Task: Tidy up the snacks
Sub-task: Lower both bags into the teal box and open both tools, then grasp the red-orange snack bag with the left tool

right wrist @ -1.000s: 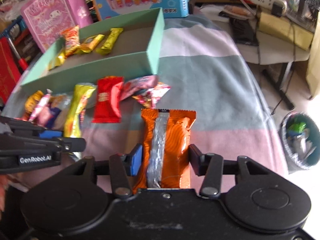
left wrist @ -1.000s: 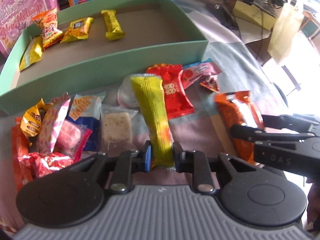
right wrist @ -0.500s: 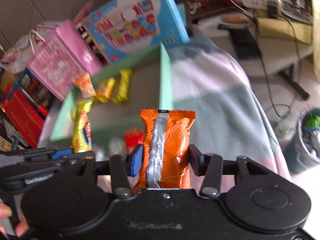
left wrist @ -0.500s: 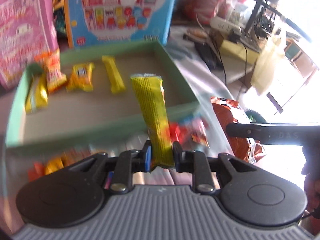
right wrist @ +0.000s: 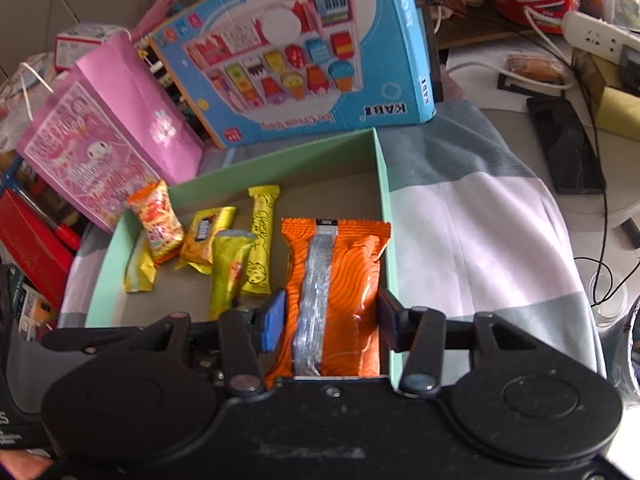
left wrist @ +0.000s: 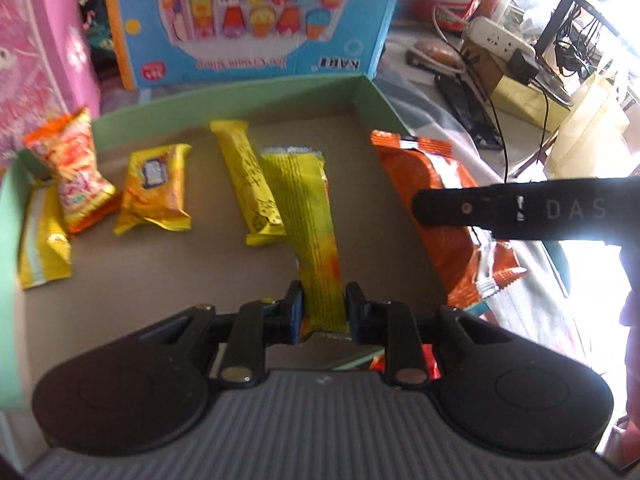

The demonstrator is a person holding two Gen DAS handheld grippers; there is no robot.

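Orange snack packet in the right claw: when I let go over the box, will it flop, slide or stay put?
The orange snack packet looks puffy and light, so it will probably drop flat. It holds its shape past the right claw, so likely only slightly floppy. Its glossy film may slide a little on the green box floor.

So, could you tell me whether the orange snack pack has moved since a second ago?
Yes: the orange snack pack, clamped in the right gripper, went from the cloth up over the green box.

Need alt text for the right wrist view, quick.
Right gripper grips an orange packet over the green box; the left's yellow stick hangs beside it. Four yellow and orange snacks lie inside.
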